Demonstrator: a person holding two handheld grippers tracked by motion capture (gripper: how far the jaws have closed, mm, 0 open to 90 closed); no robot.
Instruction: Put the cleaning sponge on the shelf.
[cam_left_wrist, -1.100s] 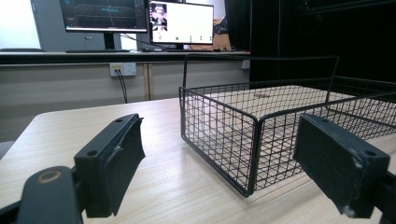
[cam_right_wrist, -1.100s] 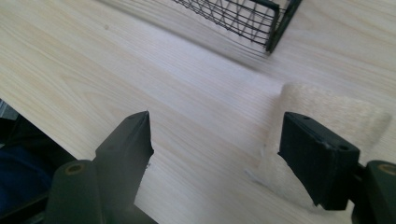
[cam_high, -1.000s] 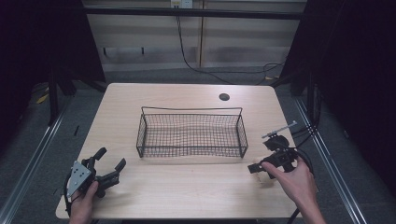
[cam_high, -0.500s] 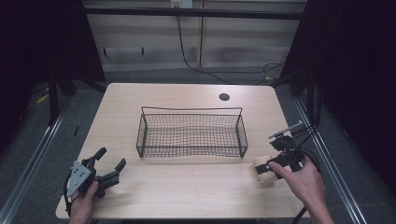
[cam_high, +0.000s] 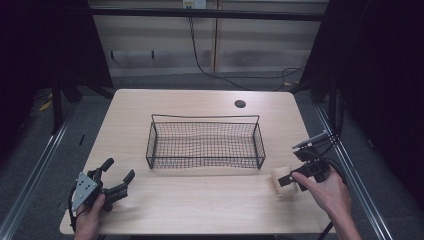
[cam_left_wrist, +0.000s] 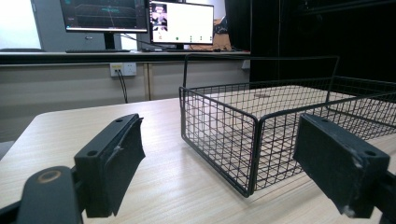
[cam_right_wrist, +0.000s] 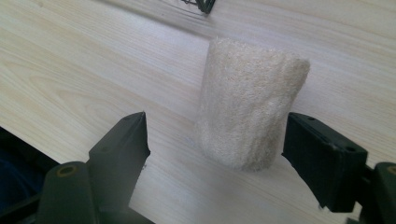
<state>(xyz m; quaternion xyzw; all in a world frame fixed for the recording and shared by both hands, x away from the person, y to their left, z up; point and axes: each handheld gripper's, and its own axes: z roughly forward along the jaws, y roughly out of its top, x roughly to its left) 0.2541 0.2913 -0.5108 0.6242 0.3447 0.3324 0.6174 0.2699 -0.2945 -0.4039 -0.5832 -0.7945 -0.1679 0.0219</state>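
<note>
Right gripper (cam_right_wrist: 215, 140) wide open around loofah roll (cam_right_wrist: 250, 102), one jaw touching

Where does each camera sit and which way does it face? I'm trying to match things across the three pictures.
High view: above the person's side, looking forward and down on the table; both hands show, left gripper and right gripper.
Left gripper view: low over the table, looking between its open jaws at the wire basket and monitors beyond.
Right gripper view: looking down between its open jaws at the loofah roll.
Shared: the high view also has the basket and, near its corner, the roll.
</note>
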